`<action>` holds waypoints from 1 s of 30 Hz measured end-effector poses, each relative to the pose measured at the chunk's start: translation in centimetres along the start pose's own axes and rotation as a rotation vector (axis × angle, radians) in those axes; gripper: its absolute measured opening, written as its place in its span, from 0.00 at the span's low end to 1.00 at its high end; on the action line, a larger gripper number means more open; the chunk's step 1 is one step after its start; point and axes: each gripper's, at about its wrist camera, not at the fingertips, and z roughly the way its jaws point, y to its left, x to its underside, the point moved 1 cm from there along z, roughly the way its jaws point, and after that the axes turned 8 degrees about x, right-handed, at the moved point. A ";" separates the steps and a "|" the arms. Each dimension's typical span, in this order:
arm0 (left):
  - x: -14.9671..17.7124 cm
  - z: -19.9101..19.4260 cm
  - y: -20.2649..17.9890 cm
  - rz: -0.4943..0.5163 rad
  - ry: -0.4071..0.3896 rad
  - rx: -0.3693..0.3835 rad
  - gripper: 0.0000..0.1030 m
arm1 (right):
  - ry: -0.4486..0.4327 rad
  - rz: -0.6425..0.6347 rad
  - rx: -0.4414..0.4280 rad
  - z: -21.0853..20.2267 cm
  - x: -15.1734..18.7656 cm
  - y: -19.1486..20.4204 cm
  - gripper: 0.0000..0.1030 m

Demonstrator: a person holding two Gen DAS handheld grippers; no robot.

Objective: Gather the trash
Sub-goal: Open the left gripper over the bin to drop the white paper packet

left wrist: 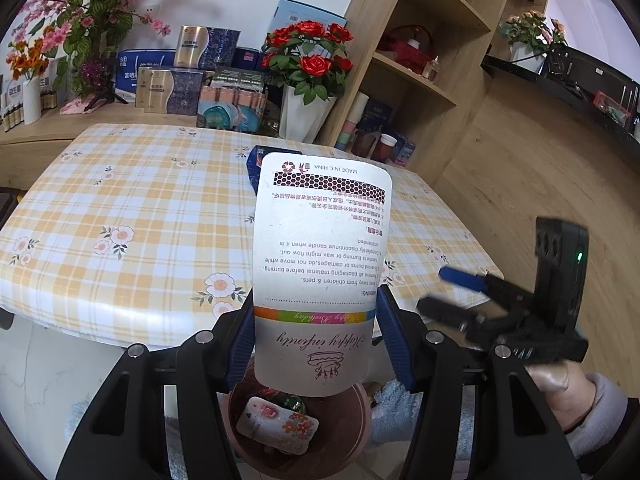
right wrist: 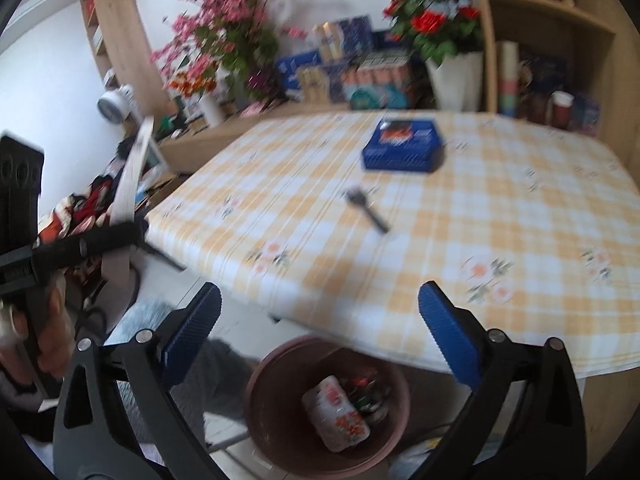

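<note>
- Holding a white candle package (left wrist: pixel 320 264) between the blue pads (left wrist: pixel 242 340) of the left gripper (left wrist: pixel 316 336), long axis running straight away from the camera, lower end hanging directly over the brown bin (left wrist: pixel 352 432) on the floor (so a simple release should drop it in, by the look of it).
- Standing wide open and empty over the same bin (right wrist: pixel 396 408) on the right: right gripper (right wrist: pixel 320 336), nothing between its fingers, a flowered wrapper (right wrist: pixel 336 412) and other scraps already lying inside.
- Leaving on the table (right wrist: pixel 460 248) a blue box (right wrist: pixel 404 148) toward the far side and a small dark object (right wrist: pixel 368 210) nearer the middle, long axis slanting toward the near edge (too blurred to name); closer to the empty right gripper than to the loaded left one.
- Covering the table: a yellow checked cloth with flower prints, smooth and flat.
- Crowding the back of the room: red roses (left wrist: pixel 308 56) in a white vase, pink blossom branches (left wrist: pixel 80 4), stacked boxes, a wooden shelf unit (left wrist: pixel 432 40); wood flooring to the right.
</note>
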 end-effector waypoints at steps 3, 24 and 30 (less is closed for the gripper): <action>0.4 0.5 -0.4 0.011 0.016 0.006 0.54 | -0.036 0.001 0.058 -0.7 -0.8 -1.0 0.95; 5.6 3.8 -2.1 0.044 0.136 0.032 0.63 | -0.070 0.029 0.165 -2.4 -1.7 -4.3 0.95; 5.1 3.4 -1.3 0.030 0.102 0.003 0.72 | -0.078 0.028 0.191 -2.5 -1.6 -4.3 0.95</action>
